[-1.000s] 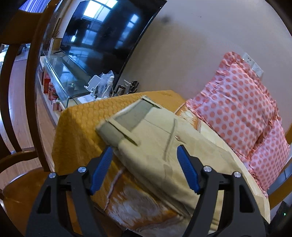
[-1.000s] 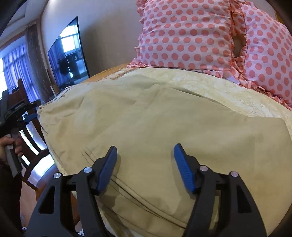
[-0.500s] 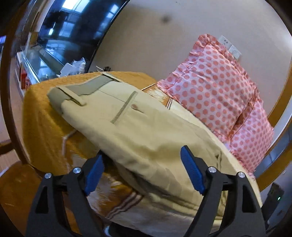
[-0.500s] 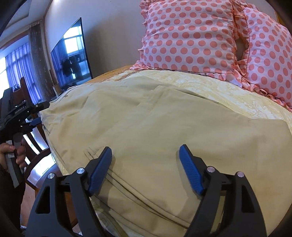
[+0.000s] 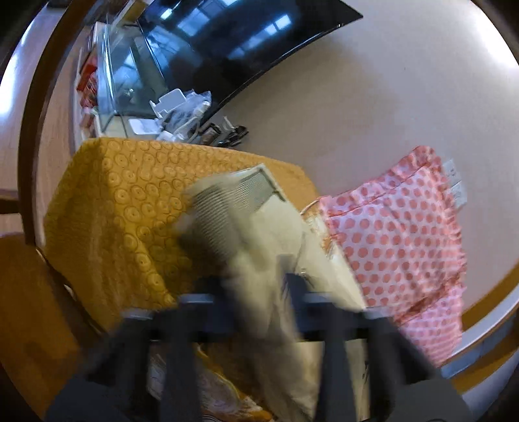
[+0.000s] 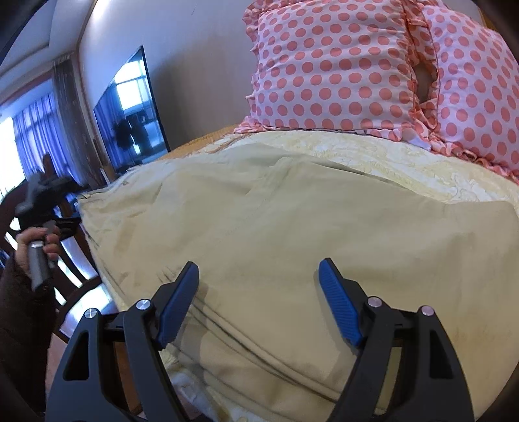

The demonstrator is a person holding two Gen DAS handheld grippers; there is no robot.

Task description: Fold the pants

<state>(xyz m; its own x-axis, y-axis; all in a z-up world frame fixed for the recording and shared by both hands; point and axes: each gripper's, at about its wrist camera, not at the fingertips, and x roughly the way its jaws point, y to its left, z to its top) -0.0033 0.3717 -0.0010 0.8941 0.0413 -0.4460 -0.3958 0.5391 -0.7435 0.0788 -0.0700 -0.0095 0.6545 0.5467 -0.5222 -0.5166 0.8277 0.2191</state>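
The beige pants point(image 6: 259, 227) lie spread over the cushioned seat. In the left wrist view, which is motion-blurred, my left gripper point(image 5: 256, 285) is shut on the pants point(image 5: 259, 246) near the waistband end, and the cloth bunches up between its jaws. My right gripper point(image 6: 258, 289) is open, its blue pads point(image 6: 337, 302) spread just above the near hem of the pants, holding nothing. The left gripper and the hand holding it show at the far left of the right wrist view point(image 6: 48, 201).
Two pink polka-dot pillows point(image 6: 340, 65) lean against the wall behind the pants. An orange patterned cover point(image 5: 123, 201) drapes the seat's left end. A large TV point(image 5: 227, 29) and a glass stand with clutter point(image 5: 175, 110) are beyond. A wooden chair point(image 6: 74, 259) stands at the left.
My left gripper has closed on the pants near the waistband and is moving fast, bunching the cloth. The right gripper stays open and has shifted only slightly.
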